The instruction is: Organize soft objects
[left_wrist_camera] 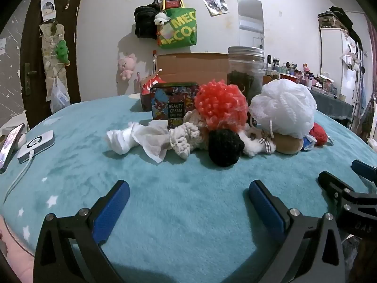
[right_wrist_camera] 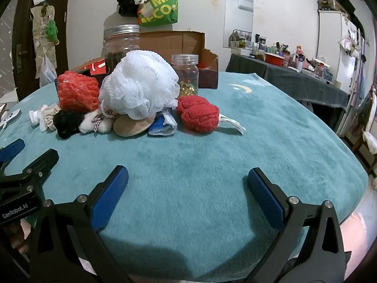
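A surface covered by a teal plush blanket point(right_wrist_camera: 188, 155), printed with white stars and a yellow moon, is being shown. A pile of soft things is lying on it: a white tissue point(left_wrist_camera: 150, 139), a black knitted ball point(left_wrist_camera: 225, 147), a tan pad point(right_wrist_camera: 133, 126) and a red plush piece point(right_wrist_camera: 199, 113). A patterned tin point(left_wrist_camera: 173, 103), two jars, a cardboard box point(right_wrist_camera: 179, 44), a phone point(left_wrist_camera: 10, 145) and a white charger point(left_wrist_camera: 36, 146) are also resting there.
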Demonstrator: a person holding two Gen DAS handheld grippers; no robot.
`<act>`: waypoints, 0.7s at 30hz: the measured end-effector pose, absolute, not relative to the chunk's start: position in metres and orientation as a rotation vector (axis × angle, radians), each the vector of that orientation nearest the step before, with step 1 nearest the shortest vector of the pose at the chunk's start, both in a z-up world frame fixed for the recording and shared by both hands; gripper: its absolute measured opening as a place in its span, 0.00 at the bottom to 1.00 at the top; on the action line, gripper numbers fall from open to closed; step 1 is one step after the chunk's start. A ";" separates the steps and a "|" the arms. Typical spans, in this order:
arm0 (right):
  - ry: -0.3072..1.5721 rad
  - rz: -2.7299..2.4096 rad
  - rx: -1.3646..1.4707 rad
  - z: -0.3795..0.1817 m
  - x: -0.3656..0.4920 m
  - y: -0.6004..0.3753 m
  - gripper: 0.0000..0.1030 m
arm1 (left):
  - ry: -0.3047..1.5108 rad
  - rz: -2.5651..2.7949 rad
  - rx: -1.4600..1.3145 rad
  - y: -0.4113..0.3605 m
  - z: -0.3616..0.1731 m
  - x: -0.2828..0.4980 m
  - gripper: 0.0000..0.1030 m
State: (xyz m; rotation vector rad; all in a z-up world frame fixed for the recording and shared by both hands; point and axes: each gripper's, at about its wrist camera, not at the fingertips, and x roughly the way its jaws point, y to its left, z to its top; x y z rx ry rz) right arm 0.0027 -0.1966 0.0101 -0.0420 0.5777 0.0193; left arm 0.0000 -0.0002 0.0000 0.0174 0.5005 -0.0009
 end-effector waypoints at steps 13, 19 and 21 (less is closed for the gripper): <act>0.575 0.020 -0.039 0.010 0.002 -0.197 1.00 | 0.502 -0.003 0.014 0.000 0.000 0.000 1.00; 0.576 0.020 -0.038 0.010 0.003 -0.197 1.00 | 0.503 -0.003 0.013 0.000 0.000 0.000 1.00; 0.576 0.020 -0.038 0.010 0.003 -0.197 1.00 | 0.503 -0.002 0.014 0.000 0.000 0.000 1.00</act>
